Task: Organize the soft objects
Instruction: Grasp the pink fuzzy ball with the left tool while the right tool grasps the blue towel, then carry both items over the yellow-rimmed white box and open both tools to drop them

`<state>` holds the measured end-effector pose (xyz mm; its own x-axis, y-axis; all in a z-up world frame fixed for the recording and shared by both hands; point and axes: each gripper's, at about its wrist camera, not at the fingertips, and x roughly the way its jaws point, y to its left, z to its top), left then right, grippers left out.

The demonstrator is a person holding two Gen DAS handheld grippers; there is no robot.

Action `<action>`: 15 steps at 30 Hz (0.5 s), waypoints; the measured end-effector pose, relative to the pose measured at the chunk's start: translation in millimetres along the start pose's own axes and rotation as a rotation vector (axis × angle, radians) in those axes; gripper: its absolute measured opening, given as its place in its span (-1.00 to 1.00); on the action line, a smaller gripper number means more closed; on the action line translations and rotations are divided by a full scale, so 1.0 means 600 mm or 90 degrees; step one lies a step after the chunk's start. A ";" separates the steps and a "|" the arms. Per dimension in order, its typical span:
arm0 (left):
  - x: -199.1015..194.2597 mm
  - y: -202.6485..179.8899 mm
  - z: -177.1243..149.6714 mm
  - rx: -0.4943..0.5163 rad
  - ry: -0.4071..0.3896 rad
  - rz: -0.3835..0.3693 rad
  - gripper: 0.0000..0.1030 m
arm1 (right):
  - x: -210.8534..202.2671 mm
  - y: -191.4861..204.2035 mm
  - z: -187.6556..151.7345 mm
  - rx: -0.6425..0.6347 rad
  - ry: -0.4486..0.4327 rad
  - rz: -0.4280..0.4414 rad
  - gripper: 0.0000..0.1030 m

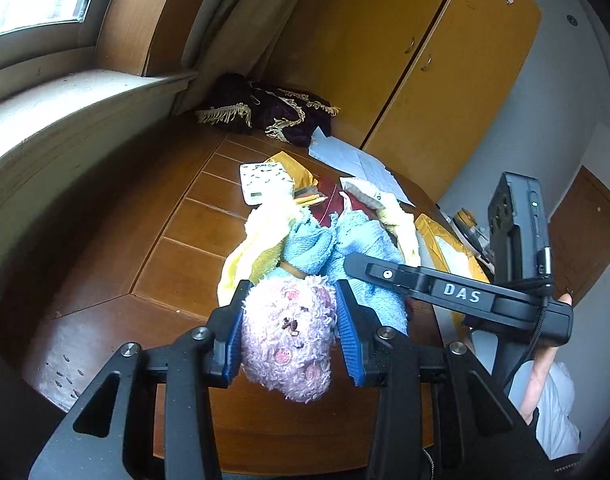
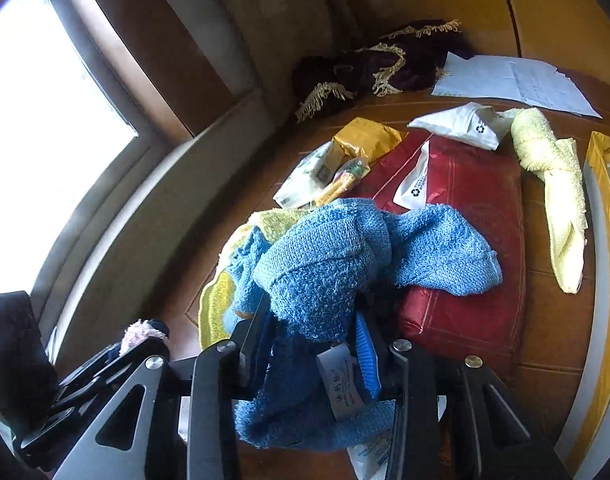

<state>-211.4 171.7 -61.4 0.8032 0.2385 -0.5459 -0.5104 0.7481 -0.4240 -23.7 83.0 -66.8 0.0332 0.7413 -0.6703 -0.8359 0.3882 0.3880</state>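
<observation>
- Plush toy (image 1: 289, 336) sits pinched between my left gripper's (image 1: 289, 334) blue pads, held above the table (image 1: 177, 256).
- Blue towel (image 2: 345, 264) bunches between my right gripper's (image 2: 317, 356) fingers, clamped, draping forward onto a red cushion (image 2: 473, 200).

My left gripper (image 1: 289, 334) has the pink plush (image 1: 289, 340) pinched between its blue pads (image 1: 347, 336), above the wooden table (image 1: 177, 240). Just beyond, the right gripper (image 1: 437, 286) reaches over the blue towel (image 1: 345, 248), with a yellow towel (image 1: 261, 236) to its left.
</observation>
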 end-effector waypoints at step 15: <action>0.018 -0.084 0.038 0.009 -0.033 -0.084 -0.26 | -0.251 -0.023 0.007 0.050 -0.268 0.111 -0.29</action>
<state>-170.1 150.8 -29.1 0.8782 0.1691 -0.4474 -0.3949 0.7840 -0.4789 -14.9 -31.5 31.4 0.1286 0.9508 -0.2818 -0.8051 0.2661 0.5302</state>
